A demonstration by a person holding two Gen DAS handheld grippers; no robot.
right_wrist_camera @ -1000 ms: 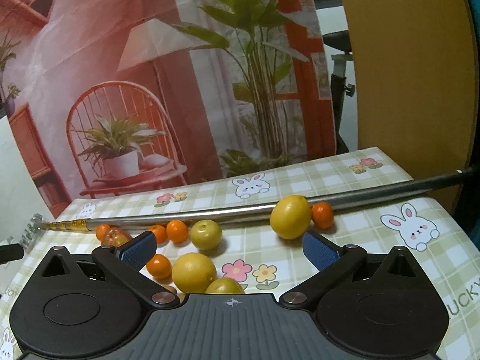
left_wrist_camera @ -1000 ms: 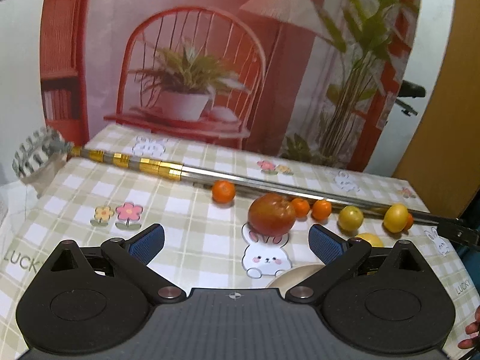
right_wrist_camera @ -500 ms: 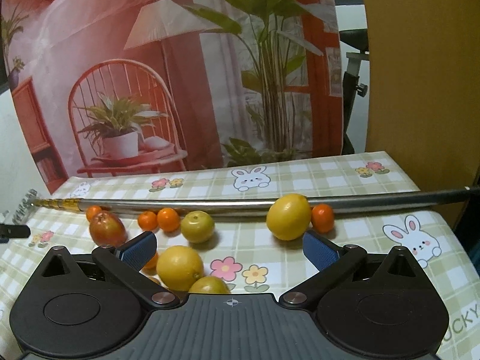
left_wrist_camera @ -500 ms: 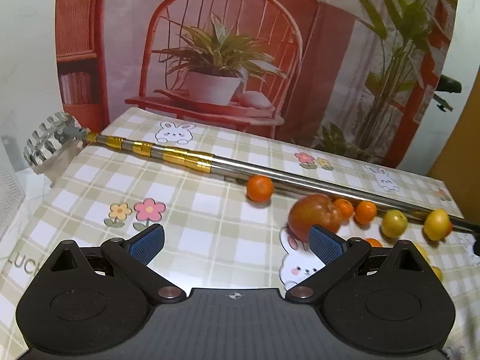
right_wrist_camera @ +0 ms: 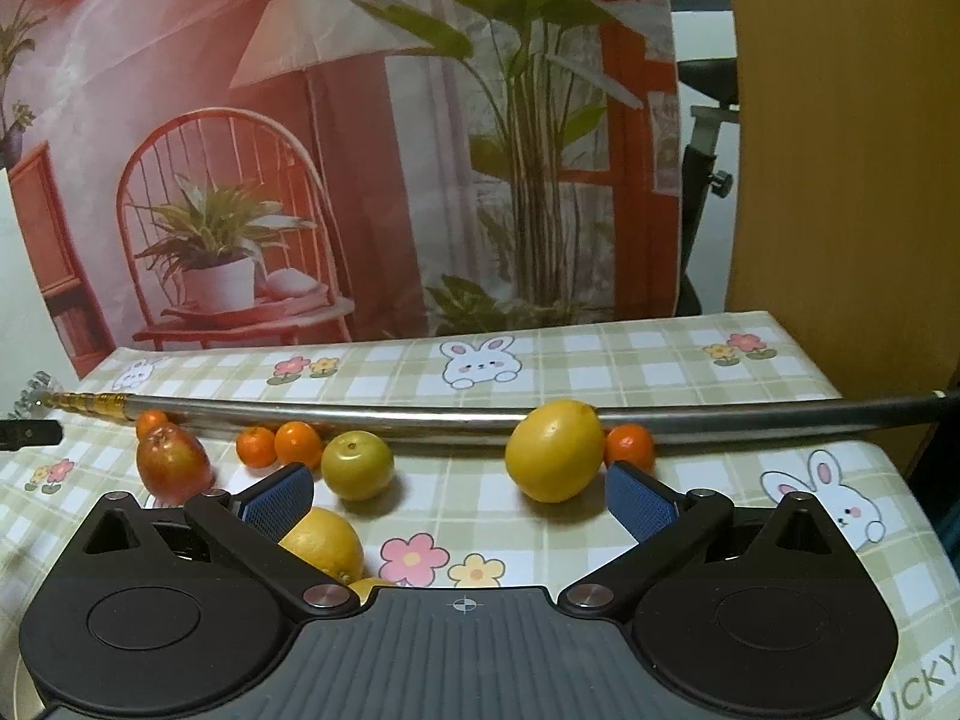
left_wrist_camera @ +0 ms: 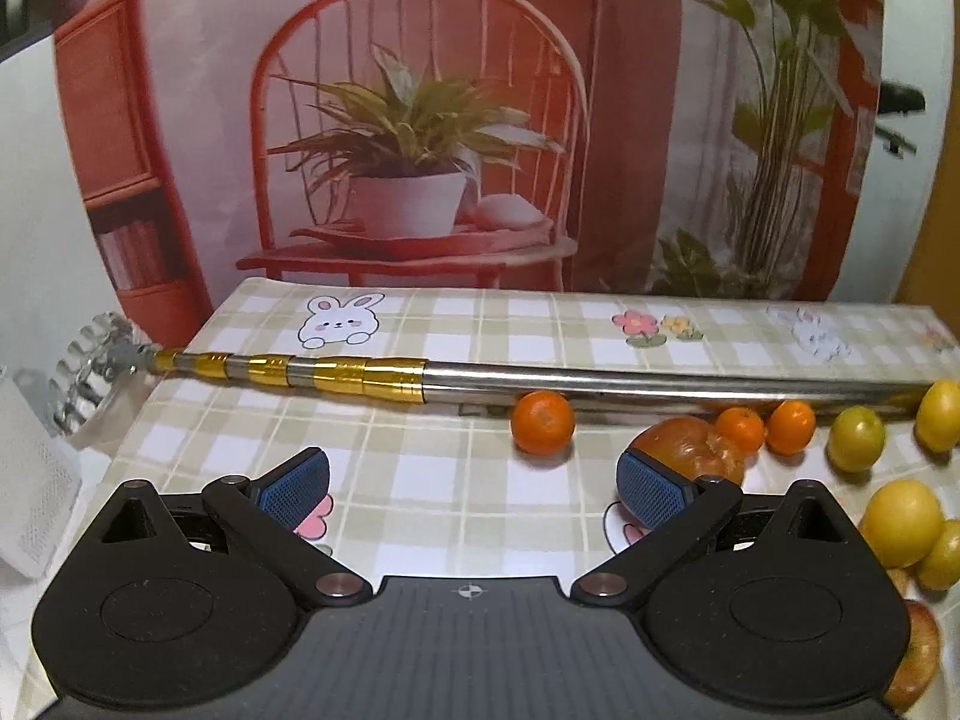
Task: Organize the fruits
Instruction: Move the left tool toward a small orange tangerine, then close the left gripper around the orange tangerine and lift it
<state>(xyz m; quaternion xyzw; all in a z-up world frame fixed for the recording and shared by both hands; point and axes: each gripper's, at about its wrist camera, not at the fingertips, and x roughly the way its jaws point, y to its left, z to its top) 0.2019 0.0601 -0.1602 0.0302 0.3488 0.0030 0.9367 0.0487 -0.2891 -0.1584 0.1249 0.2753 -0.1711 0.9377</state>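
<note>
Checked cloth covers the surface (right_wrist_camera: 660, 372). A steel pole (right_wrist_camera: 420, 417) crosses mid-frame, with fruit strung just below it. The big lemon (right_wrist_camera: 555, 450) sits centre right, a red apple (right_wrist_camera: 171, 462) at left, small oranges (right_wrist_camera: 297, 443) between. The left hand-held gripper (left_wrist_camera: 474, 480) and right hand-held gripper (right_wrist_camera: 459, 495) both gape wide, holding nothing.

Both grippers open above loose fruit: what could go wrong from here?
1. The round fruit lie loose against the metal pole; nudging it may send them rolling.
2. The big lemon touches a small orange, so the right gripper closing there might knock that orange away.
</note>
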